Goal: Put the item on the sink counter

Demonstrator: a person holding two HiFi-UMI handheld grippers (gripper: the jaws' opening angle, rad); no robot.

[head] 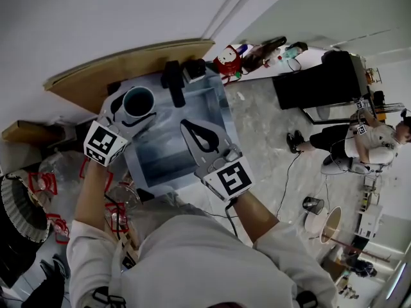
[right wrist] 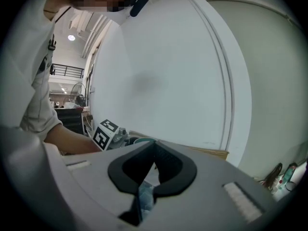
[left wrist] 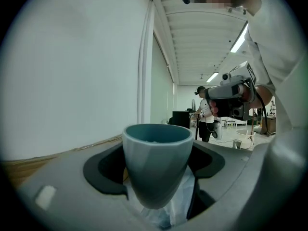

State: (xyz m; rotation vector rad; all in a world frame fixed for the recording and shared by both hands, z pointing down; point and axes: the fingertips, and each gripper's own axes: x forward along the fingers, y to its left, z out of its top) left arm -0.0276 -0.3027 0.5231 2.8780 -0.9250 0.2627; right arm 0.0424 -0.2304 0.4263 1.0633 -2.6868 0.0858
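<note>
A teal cup [left wrist: 158, 160] stands upright between the jaws of my left gripper [left wrist: 156, 150], which is shut on its sides. In the head view the teal cup [head: 139, 101] hangs over the far left corner of the steel sink [head: 168, 156], beside the wooden counter [head: 128, 61]. My right gripper [head: 187, 127] hovers over the middle of the basin, its black jaws shut tip to tip with nothing between them. Seen from the right gripper view, the left gripper's marker cube [right wrist: 105, 133] and the cup's rim [right wrist: 143, 140] lie just beyond the right gripper [right wrist: 155, 147].
A black faucet [head: 173, 82] stands at the sink's far edge. A red object [head: 226, 60] and bottles sit at the far right corner. Red wire racks with glassware [head: 48, 185] are at the left. Another person [head: 359, 143] stands off to the right on the floor.
</note>
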